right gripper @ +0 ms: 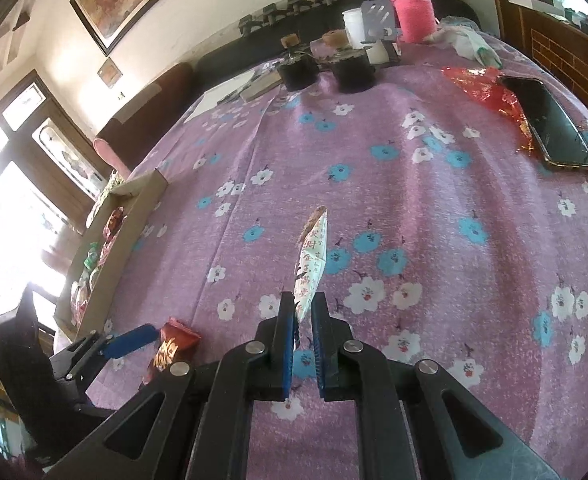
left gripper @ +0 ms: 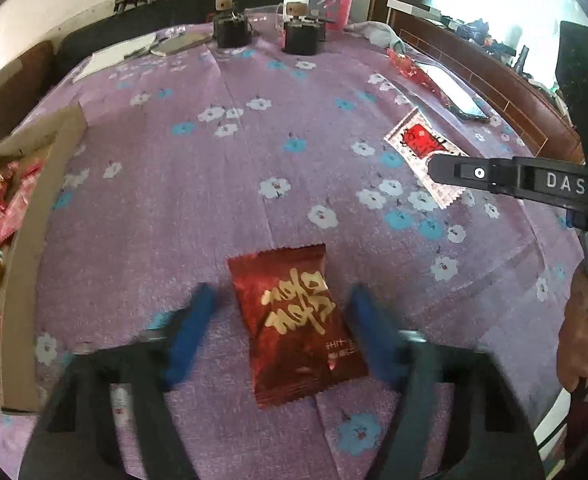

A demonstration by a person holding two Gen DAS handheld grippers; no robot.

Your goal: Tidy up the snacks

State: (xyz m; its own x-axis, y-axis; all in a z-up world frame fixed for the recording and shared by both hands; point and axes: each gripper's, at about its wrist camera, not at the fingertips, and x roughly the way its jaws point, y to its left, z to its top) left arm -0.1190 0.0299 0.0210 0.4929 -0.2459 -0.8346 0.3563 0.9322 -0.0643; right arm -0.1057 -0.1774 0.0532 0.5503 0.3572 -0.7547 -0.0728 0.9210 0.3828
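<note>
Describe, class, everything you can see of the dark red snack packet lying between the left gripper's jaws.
The dark red snack packet is a glossy foil pillow pouch with crimped, serrated ends and gold brush lettering, apparently sealed. It lies flat on the purple floral tablecloth, skewed slightly. The left gripper straddles it, blue jaws apart on either side, not pressing it.

A snack packet point(left gripper: 297, 324) lies on the tablecloth point(left gripper: 254, 160), cardboard box point(left gripper: 26, 264) at its left.
</note>
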